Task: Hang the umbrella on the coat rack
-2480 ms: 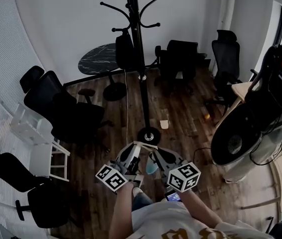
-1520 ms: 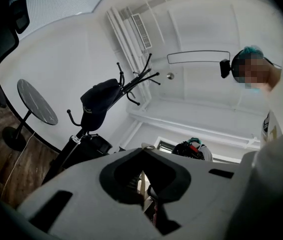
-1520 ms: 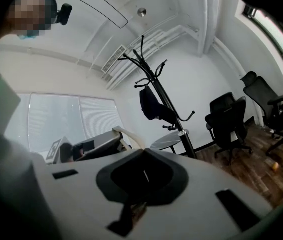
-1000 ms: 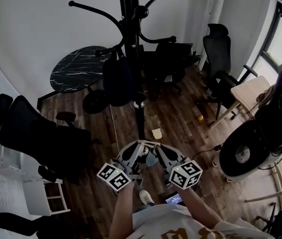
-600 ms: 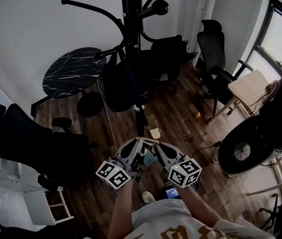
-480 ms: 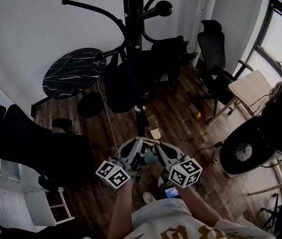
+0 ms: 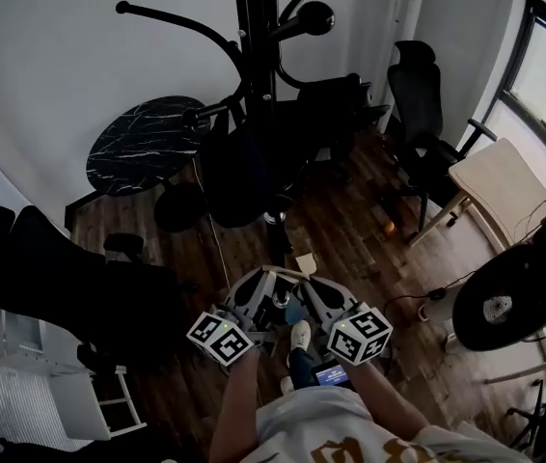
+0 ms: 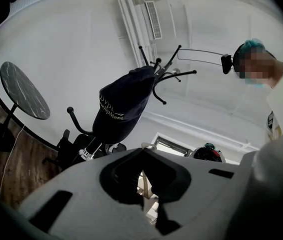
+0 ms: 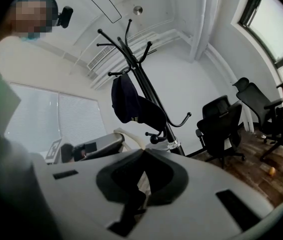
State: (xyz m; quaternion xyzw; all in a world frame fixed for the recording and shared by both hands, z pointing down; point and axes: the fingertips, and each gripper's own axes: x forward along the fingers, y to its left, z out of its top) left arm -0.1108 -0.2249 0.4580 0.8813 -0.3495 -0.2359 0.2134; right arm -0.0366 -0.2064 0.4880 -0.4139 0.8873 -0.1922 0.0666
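Hung, by the look of it: a dark navy folded fabric umbrella with pale lettering, draped from a curved arm of the tall black metal coat rack. Lies against the pole, clear of the wooden floor.

Held low and close together in front of the person: the left gripper and the right gripper. Jaws pressed together on each, nothing between them, both well apart from the umbrella.

Not possible to tell how the umbrella is caught, whether by strap, handle or a fold of cloth. If only cloth bears on the arm, likely to slide off the rounded tip under its own weight.

Hanging to one side of the pole, so liable to swing at any knock. Most likely sources of one: a gripper raised carelessly past the lower arms, or the person's white shoe, stepping close beneath the grippers, catching the stand.

Crowded around the stand: black office chairs and a round black marble-patterned table. Little room there for a fallen umbrella to land clean.
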